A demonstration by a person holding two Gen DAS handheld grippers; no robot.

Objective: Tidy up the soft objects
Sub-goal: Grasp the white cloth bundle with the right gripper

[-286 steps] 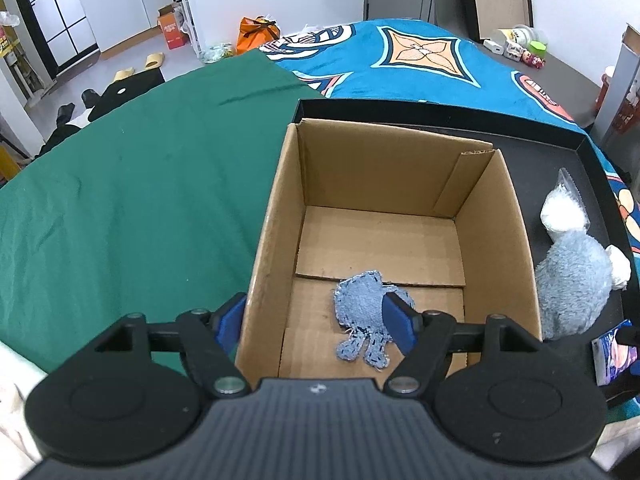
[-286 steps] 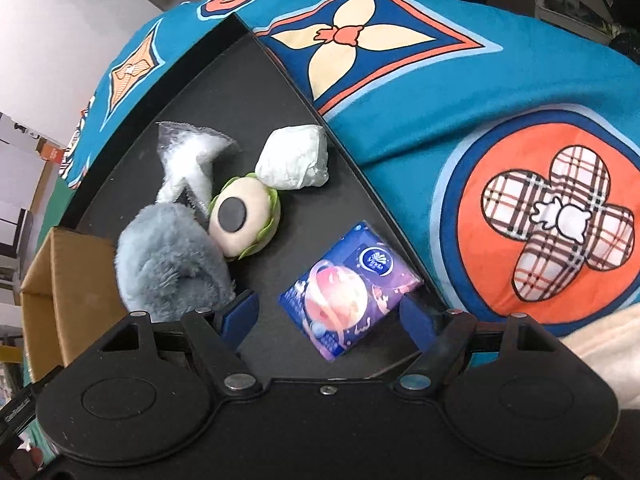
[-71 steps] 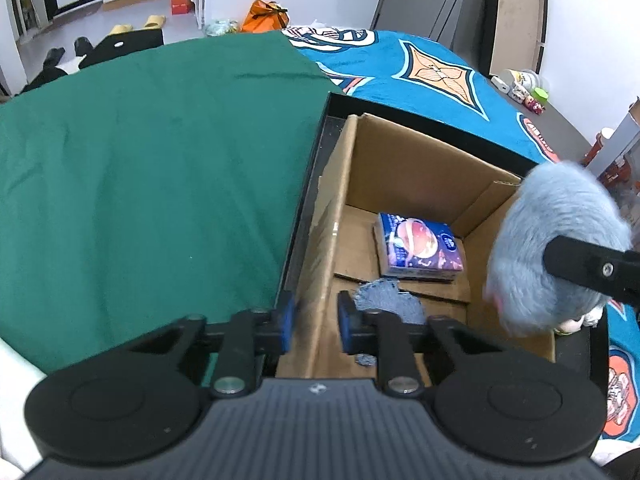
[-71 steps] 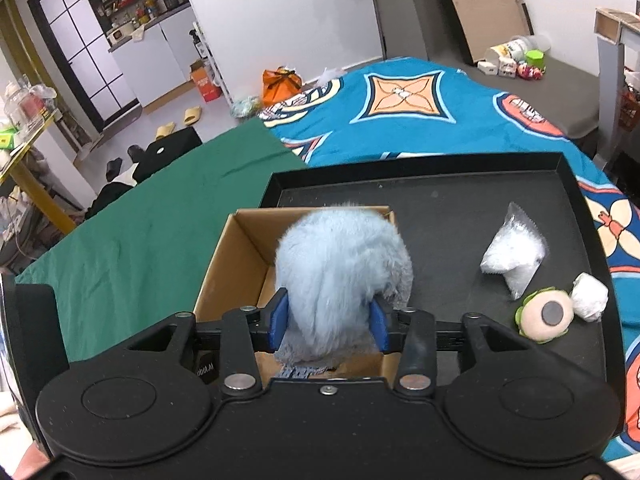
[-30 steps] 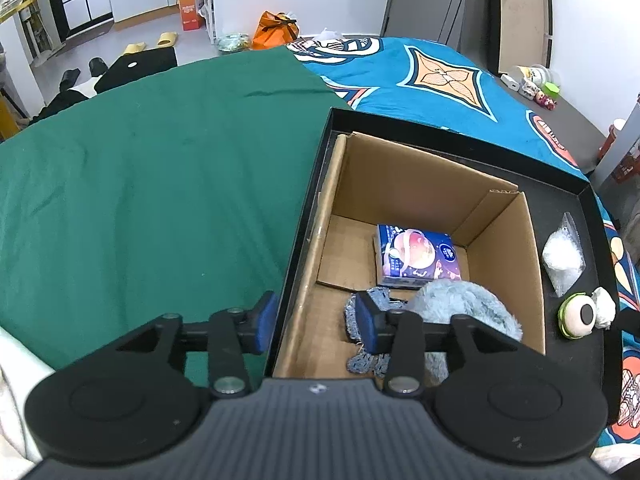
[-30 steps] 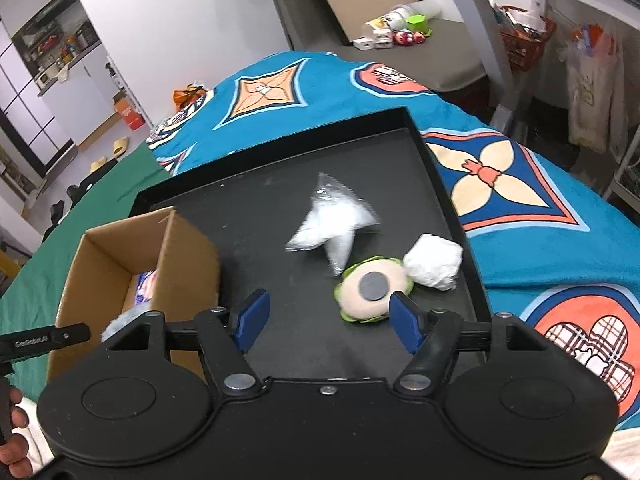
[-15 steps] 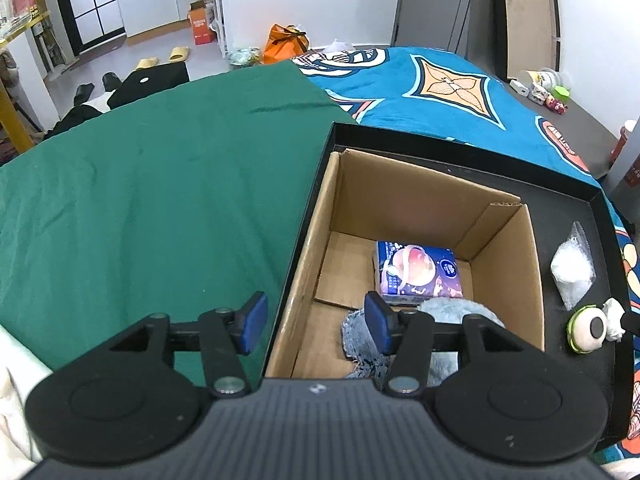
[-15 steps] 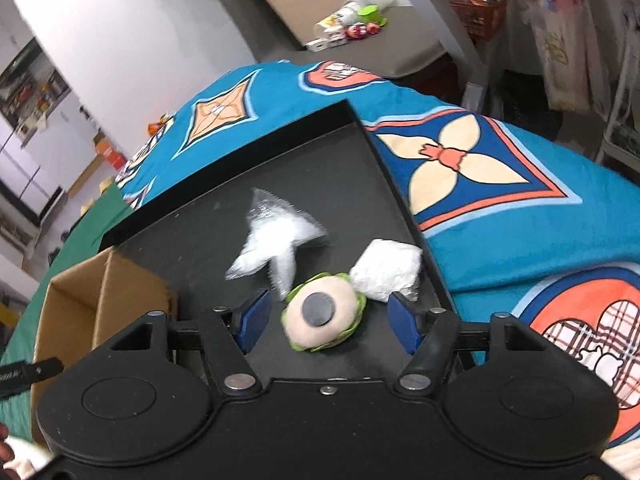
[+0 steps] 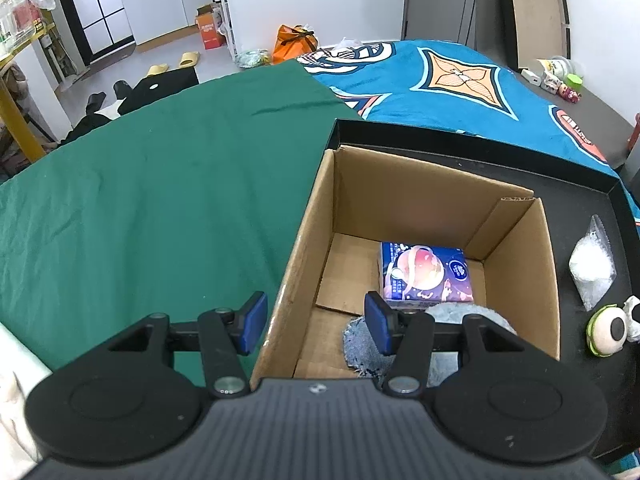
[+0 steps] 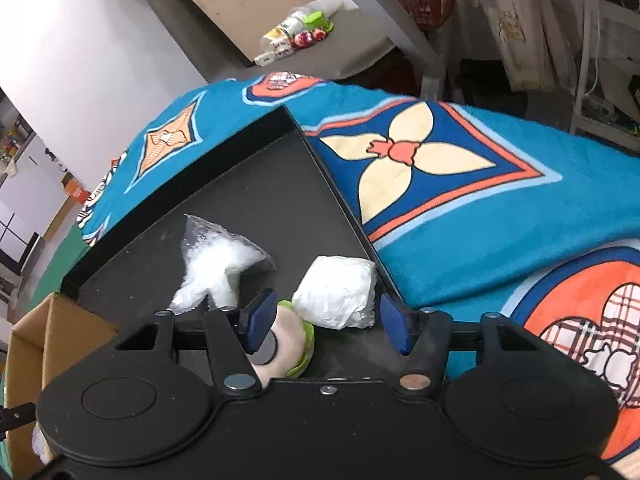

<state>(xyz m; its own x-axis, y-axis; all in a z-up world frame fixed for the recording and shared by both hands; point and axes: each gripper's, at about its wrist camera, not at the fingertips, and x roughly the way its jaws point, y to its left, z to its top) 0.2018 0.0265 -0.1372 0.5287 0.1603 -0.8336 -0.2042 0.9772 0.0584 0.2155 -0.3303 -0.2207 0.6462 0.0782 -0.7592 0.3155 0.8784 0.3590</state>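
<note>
While fingers (image 10: pixel 262 316) spread, right gripper (image 10: pixel 327 322) frames white bundle (image 10: pixel 335 297).

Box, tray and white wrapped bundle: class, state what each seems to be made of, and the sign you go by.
Box: brown corrugated cardboard, matt; a torn fluted edge shows at one flap.
Tray: black and smooth, likely plastic or coated metal; the look leaves it open.
White wrapped bundle: something soft in thin, crinkled, glossy film, probably plastic.

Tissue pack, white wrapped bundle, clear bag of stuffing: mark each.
tissue pack (image 9: pixel 426 276), left wrist view, printed top face
white wrapped bundle (image 10: pixel 338 296), right wrist view, middle of wrapping
clear bag of stuffing (image 10: pixel 218 270), right wrist view, white filling
</note>
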